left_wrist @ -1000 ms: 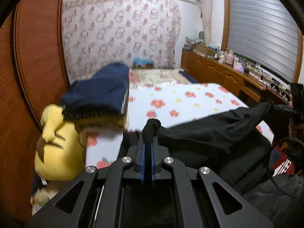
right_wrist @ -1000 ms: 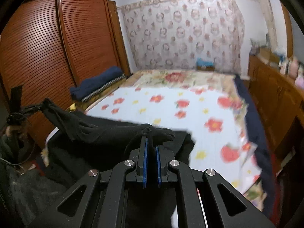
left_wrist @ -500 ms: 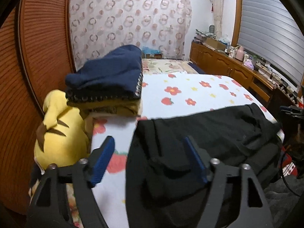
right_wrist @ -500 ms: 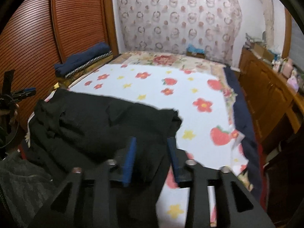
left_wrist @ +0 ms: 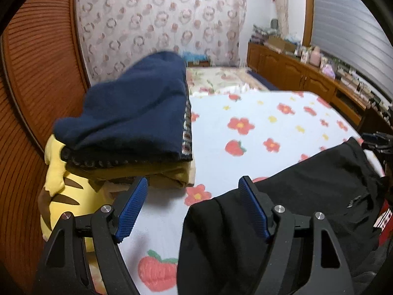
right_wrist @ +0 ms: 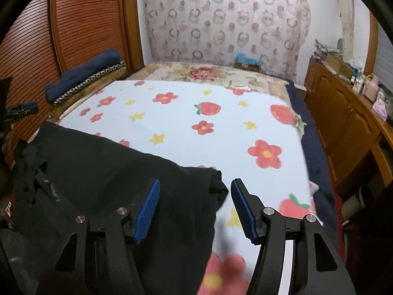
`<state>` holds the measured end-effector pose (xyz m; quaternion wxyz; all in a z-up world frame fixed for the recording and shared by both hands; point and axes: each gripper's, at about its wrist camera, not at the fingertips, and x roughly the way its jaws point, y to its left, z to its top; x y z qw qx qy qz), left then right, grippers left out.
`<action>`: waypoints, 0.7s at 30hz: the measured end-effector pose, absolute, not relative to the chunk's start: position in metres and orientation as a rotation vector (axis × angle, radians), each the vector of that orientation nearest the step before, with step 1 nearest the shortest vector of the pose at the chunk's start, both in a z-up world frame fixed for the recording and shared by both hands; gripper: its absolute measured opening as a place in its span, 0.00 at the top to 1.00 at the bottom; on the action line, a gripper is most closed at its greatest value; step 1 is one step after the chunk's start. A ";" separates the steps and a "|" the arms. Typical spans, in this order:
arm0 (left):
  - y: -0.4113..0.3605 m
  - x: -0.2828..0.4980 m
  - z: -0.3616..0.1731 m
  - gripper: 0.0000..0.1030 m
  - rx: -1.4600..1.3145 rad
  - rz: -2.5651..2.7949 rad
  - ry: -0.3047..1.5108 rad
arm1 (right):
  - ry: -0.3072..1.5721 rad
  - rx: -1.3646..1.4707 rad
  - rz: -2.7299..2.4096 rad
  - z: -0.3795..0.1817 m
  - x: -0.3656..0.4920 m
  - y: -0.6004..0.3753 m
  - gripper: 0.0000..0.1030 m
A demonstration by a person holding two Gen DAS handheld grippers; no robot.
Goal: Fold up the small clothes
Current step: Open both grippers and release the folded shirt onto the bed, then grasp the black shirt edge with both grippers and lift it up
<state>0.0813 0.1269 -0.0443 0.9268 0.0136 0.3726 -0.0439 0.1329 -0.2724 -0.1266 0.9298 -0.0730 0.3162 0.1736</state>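
At the near edge of the bed (right_wrist: 186, 127), over the white sheet printed with red flowers and strawberries, both grippers hover with nothing in them. Left gripper (left_wrist: 194, 206) has its blue-padded jaws spread wide, gaping over bare sheet and the left end of the black garment (left_wrist: 307, 196), and nothing sits between the pads. Right gripper (right_wrist: 195, 209) is just as wide apart, its jaws straddling the right end of that same black garment (right_wrist: 110, 172), the cloth's bunched corner lying in the gap but not pinched. Black garment stretches in a band along the near edge of the bed, lying on the sheet, with some of it draping off the near side. A small pale logo shows on it in both views. Over at the bed's left edge there's a folded stack, navy blanket (left_wrist: 132, 108) on top of patterned and mustard layers, and pressed against that stack, a yellow plush toy (left_wrist: 61, 196) with brown stripes. Along the right side of the bed runs a wooden cabinet (right_wrist: 343, 113), cluttered on top, and a patterned curtain (right_wrist: 221, 19) hangs beyond the far edge.
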 end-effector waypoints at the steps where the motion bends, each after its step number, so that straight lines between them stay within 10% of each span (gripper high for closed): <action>1: 0.127 0.084 -0.048 0.25 0.031 -0.088 0.777 | 0.659 -0.143 0.355 -0.128 0.139 -0.271 0.40; 21: 0.130 0.090 -0.091 0.29 -0.007 -0.110 0.925 | 0.749 -0.135 0.291 -0.128 0.163 -0.261 0.27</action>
